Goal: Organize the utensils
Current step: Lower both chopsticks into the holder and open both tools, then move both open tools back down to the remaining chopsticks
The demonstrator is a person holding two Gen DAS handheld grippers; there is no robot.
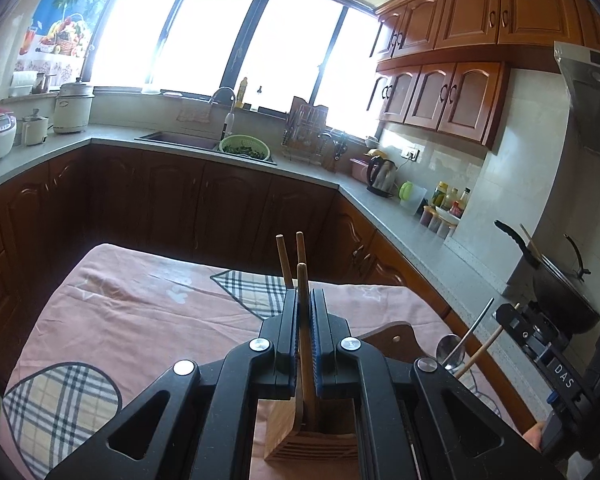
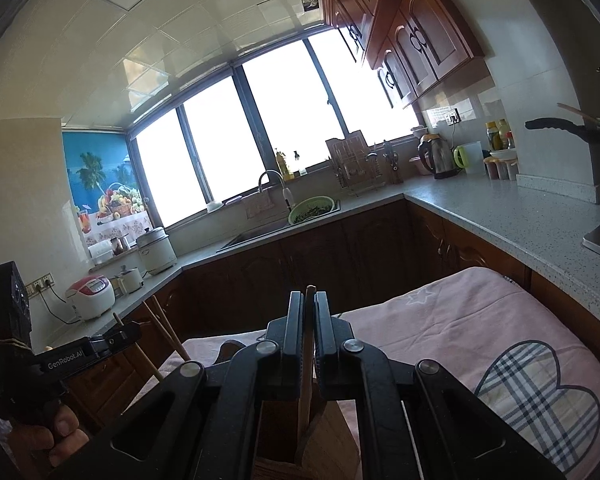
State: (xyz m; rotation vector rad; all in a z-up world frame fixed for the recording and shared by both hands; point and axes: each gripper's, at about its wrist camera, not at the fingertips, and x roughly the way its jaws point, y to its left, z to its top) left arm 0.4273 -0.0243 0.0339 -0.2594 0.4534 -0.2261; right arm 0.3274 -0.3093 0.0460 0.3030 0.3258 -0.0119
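My left gripper [image 1: 304,300] is shut on a wooden chopstick [image 1: 305,332] that stands upright, its lower end inside a wooden utensil holder [image 1: 312,442] on the pink cloth. Two more wooden chopsticks [image 1: 290,258] rise behind the fingers. My right gripper [image 2: 309,300] is shut on another wooden utensil handle [image 2: 308,364] that goes down into a wooden holder [image 2: 328,440]. In the left wrist view the right gripper body [image 1: 556,364] is at the right, with a metal spoon [image 1: 452,350] and a wooden stick [image 1: 482,350] beside it.
The table has a pink cloth [image 1: 140,304] with plaid patches. A grey L-shaped counter [image 1: 388,216] runs behind with a sink [image 1: 180,140], green colander [image 1: 244,148], kettle [image 1: 382,172], bottles and a wok [image 1: 560,288] at right. Rice cookers [image 2: 92,296] stand at left.
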